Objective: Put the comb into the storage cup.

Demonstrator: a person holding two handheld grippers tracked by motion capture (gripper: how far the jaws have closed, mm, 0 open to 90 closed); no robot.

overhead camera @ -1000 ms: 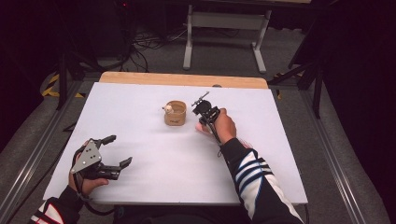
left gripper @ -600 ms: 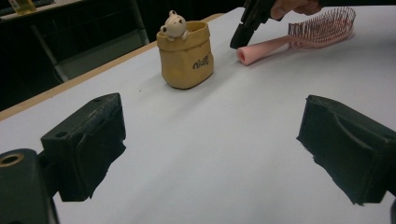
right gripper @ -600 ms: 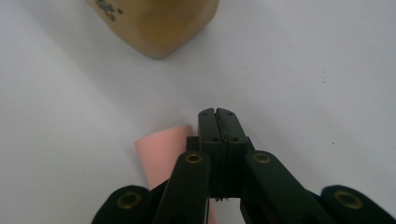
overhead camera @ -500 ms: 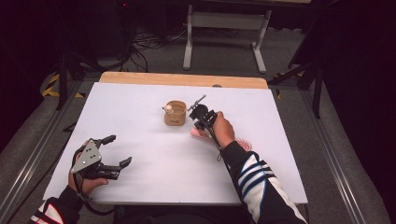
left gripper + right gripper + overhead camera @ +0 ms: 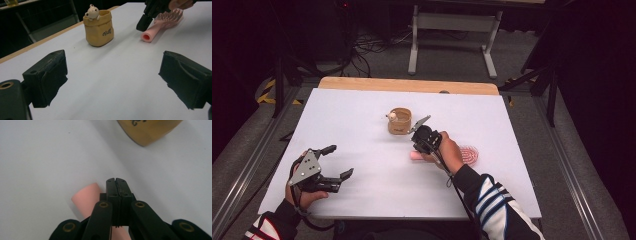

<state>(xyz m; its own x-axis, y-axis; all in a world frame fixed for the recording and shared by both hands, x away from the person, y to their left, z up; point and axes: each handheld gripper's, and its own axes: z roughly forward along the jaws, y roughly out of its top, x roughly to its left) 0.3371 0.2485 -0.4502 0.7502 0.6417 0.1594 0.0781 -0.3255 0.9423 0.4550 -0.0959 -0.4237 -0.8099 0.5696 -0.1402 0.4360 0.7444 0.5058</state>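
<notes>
A pink hairbrush [image 5: 469, 154] lies on the white table [image 5: 362, 115], right of centre, its handle [image 5: 416, 155] pointing left. My right gripper [image 5: 415, 147] hovers over that handle end, jaws pressed together with nothing between them. In the right gripper view the shut tips [image 5: 116, 181] sit just beyond the pink handle [image 5: 86, 198]. A tan pouch [image 5: 399, 121] with a small bear figure [image 5: 92, 12] in it stands just behind. My left gripper [image 5: 339, 161] rests at the near left, jaws wide open and empty [image 5: 116, 77].
A wooden strip [image 5: 407, 85] runs along the table's far edge. Beyond it are a metal stand [image 5: 452, 30] and cables on the floor. The left gripper view has the pouch [image 5: 98, 27], the brush [image 5: 160, 22] and the right gripper [image 5: 145, 21] ahead.
My right hand has drawn back from beside the pouch toward the person and now sits over the brush handle, uncovering the brush head. The left gripper has not moved.
</notes>
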